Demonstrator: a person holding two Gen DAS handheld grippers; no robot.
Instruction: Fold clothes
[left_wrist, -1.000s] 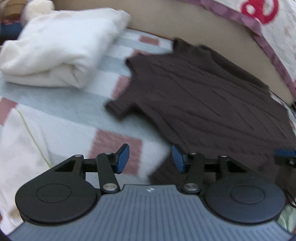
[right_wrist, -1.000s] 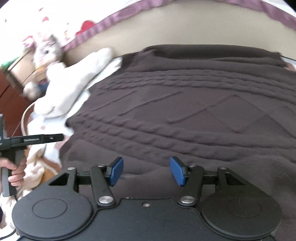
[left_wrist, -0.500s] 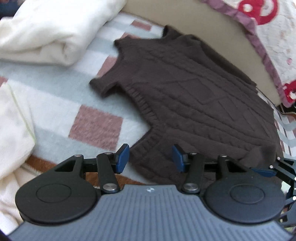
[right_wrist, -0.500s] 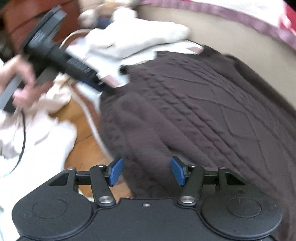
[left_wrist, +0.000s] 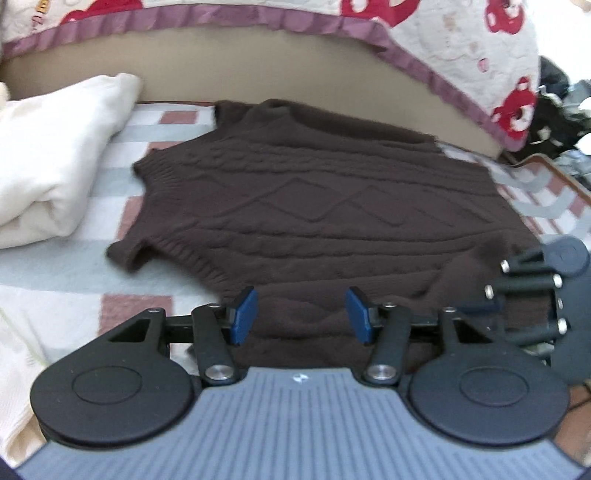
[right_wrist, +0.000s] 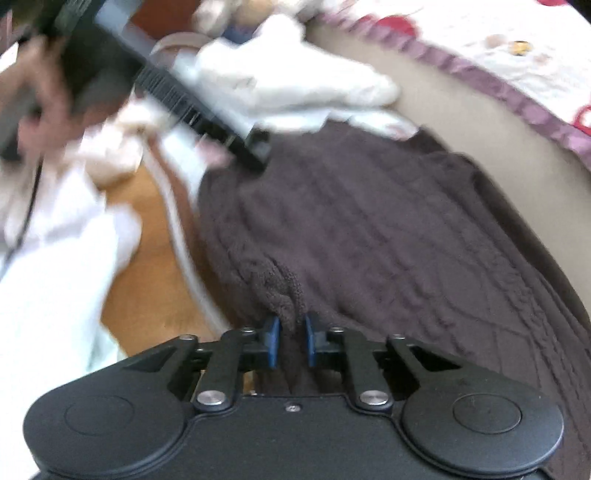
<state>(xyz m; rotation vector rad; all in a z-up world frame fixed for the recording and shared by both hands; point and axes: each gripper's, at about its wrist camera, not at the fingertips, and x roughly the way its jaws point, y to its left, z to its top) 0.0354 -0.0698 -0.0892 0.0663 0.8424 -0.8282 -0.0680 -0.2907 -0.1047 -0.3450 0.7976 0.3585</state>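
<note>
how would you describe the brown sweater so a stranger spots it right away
Find the bed's checked blanket below the beige headboard. The brown sweater lies flat mid-blanket. It is the only dark, cable-knit piece; the folded garment beside it is cream and smooth.

The right gripper (right_wrist: 291, 338) now squeezes its jaws on the brown sweater's (right_wrist: 388, 240) edge. The left gripper (left_wrist: 301, 315) is opening its jaws wider.

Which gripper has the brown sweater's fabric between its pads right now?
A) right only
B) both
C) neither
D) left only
A: the right gripper is closing with a bunch of the brown sweater pinched between its pads, while the left gripper hovers over the hem, opening, nothing between its pads.
</note>
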